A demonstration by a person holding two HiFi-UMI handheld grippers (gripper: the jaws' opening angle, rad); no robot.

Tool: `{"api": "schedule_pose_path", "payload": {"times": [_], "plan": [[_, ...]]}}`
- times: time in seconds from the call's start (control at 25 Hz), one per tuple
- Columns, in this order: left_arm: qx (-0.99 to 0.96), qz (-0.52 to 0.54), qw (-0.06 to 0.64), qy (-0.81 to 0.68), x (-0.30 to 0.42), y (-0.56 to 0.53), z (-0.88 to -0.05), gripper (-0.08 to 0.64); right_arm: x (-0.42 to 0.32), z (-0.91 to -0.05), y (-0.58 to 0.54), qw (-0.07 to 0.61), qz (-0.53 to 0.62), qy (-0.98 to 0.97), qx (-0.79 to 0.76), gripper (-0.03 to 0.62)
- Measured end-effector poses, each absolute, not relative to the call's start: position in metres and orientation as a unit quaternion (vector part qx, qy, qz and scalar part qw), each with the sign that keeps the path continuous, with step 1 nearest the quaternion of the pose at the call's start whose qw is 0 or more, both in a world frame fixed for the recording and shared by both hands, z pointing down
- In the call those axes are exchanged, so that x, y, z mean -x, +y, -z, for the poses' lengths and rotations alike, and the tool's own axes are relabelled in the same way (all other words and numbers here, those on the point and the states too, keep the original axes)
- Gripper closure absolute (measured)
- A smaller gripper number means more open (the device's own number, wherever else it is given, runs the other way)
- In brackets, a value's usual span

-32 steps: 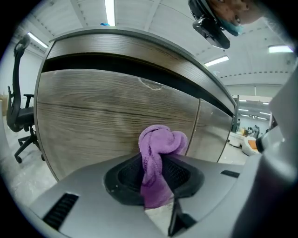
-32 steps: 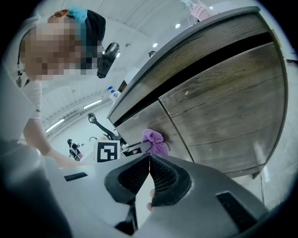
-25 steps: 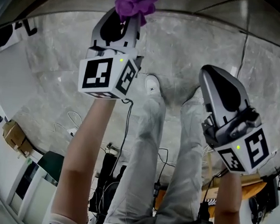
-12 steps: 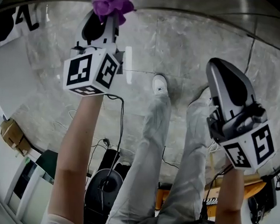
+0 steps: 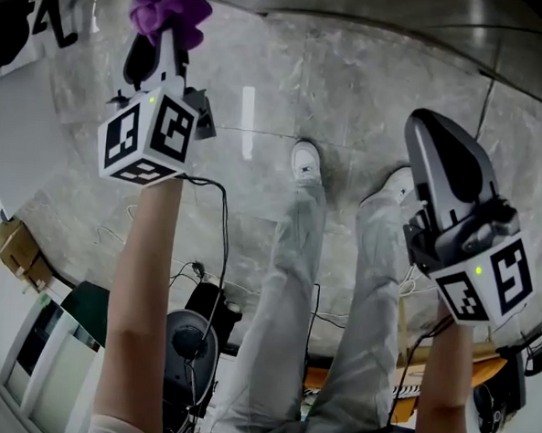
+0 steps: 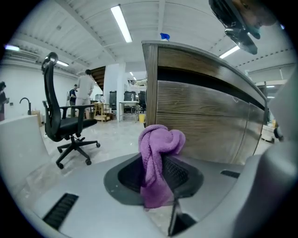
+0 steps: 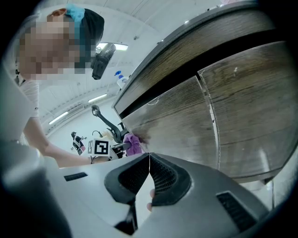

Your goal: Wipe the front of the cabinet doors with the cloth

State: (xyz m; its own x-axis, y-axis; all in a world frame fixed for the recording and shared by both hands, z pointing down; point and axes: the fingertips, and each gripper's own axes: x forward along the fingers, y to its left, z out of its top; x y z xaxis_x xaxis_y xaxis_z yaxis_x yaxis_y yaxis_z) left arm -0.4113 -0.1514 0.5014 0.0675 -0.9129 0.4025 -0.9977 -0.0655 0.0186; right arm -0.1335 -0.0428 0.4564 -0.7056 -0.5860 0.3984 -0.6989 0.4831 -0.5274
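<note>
The soft, light purple terry cloth [image 6: 160, 139] sits pinched mid-fold in the left gripper [image 6: 160, 163], flopping past its tips; a deeper bite seems steadier. The right gripper [image 7: 149, 159] has its jaws pressed together, empty

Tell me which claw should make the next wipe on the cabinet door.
Left. The left claw is shut on the cloth, and the cloth is up close to the cabinet door. The right claw is shut on nothing, so it has nothing to wipe with.

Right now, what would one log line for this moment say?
left gripper: shut on purple cloth | purple cloth: near cabinet door, contact unclear | right gripper: shut, empty
</note>
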Motion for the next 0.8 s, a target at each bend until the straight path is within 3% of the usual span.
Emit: {"api": "schedule_pose_path", "payload": {"times": [0.24,0.8], "plan": [[-0.713,-0.153,0.173,-0.662,0.359,-0.114,-0.52,0.454,0.1,-0.455,-0.036,0.08,-0.345,-0.857,-0.374,0.565],[-0.809,-0.172,0.174,-0.534,0.128,-0.112,-0.562,0.454,-0.03,-0.474,-0.005,0.071,-0.362,-0.825,-0.428,0.565]]}}
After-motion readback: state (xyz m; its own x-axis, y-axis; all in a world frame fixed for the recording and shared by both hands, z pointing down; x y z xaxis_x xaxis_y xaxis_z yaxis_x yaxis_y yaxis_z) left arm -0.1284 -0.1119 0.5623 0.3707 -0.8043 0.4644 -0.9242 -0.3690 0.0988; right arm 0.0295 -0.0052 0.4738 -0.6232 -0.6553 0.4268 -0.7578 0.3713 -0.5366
